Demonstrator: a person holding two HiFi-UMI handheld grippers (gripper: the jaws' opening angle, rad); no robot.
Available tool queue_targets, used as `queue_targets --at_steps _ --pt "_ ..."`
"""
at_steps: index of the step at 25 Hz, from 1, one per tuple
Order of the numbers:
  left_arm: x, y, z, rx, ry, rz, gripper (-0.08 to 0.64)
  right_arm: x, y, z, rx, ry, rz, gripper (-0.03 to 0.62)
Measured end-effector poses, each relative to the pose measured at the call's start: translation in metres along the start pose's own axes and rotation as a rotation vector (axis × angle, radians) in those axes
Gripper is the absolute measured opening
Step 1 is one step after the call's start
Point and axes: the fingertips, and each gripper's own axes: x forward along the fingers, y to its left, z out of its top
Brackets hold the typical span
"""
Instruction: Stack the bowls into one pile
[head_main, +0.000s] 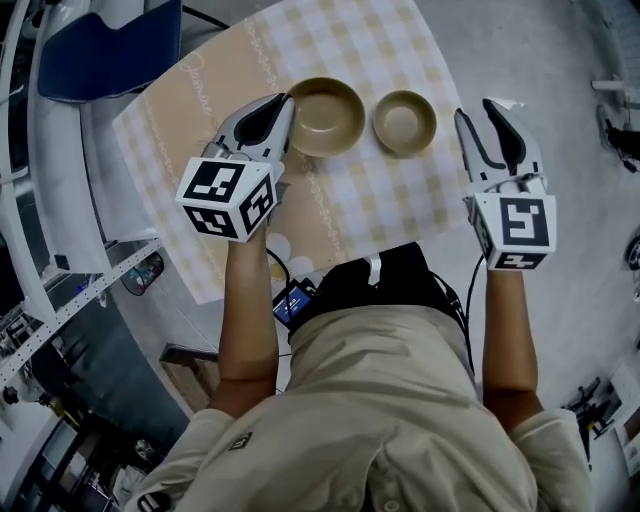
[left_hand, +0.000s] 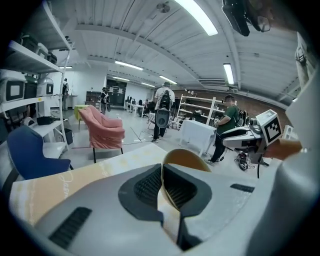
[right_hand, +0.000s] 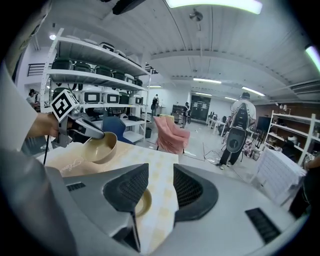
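Left two-jaw gripper (head_main: 284, 108) clenched on the left rim of the larger tan round bowl (head_main: 328, 118), above the yellow-and-white checked tablecloth (head_main: 350, 200). Head view alone: no telling whether that bowl rests on the cloth or hangs clear. Right gripper view: same bowl (right_hand: 100, 146) tilted and apparently raised off the cloth, hanging from the left gripper's tips (right_hand: 95, 132). Left gripper view: thin rim pinched between the ribbed black pads (left_hand: 147, 187), bowl wall (left_hand: 187, 157) curving up beyond them.

Right two-jaw gripper (head_main: 477, 110) released, jaws apart, just right of the smaller tan round bowl (head_main: 405, 122), not touching it. Right gripper view: only checked cloth in the gap (right_hand: 160, 187); smaller bowl (right_hand: 143, 202) upright on the cloth, half hidden behind the left jaw.
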Motion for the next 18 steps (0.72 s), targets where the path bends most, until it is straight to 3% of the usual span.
queue_targets --at_steps 5,18 --pt "0.040 -0.031 0.003 0.005 0.026 -0.042 0.020 -0.007 -0.037 -0.018 0.021 0.013 -0.025 0.153" --pt "0.110 -0.072 -0.028 0.012 0.130 -0.144 0.020 -0.011 -0.074 -0.061 0.079 0.055 -0.065 0.153"
